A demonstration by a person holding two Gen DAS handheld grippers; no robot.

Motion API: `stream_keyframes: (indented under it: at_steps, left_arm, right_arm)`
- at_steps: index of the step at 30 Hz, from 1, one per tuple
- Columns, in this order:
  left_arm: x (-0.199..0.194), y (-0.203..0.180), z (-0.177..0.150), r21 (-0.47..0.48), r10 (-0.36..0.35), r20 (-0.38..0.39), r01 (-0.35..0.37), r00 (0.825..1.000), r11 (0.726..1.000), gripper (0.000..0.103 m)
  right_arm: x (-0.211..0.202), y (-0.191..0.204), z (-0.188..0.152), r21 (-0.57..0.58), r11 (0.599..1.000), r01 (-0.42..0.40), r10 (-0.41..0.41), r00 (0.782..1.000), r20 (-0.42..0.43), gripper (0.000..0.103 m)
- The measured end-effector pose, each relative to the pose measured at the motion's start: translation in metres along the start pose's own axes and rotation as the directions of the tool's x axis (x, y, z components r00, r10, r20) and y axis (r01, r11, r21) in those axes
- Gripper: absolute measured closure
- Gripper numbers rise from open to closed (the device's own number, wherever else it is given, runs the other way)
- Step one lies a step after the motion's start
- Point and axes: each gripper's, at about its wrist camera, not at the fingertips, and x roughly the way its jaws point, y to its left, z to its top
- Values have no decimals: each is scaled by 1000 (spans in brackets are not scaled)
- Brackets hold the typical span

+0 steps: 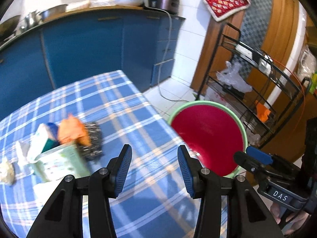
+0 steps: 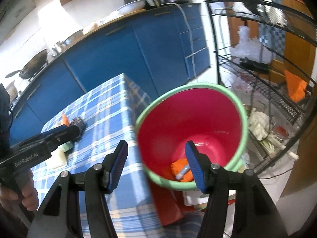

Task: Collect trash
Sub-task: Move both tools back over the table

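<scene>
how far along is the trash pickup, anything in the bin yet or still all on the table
Started. The bin already holds an orange wrapper with a small tube on it. In hand: nothing; the left gripper and right gripper are both open and empty. Left on the table: a carton, an orange wrapper, a steel scourer and crumpled paper.

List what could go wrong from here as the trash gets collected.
1. The red bin stands off the edge of the checked table, so a piece released early may well fall to the floor.
2. The trash pile is tightly bunched; the open left hand-held gripper may knock neighbours away.
3. The right hand-held gripper, open at the rim, might tip the bin.
</scene>
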Motion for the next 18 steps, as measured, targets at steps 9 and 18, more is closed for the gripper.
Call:
stream_keyframes:
  at_steps: [9,18]
  left_arm:
    - [-28,55,-10,-90,93,24,-90,995,992,54]
    - [-56,114,-23,-187,184,43,-173,982,967,54]
  right_arm:
    - [13,51,0,-82,994,-71,68,997,-37,41]
    - [34,102,3,-145,980,-137,124,988,-96,41]
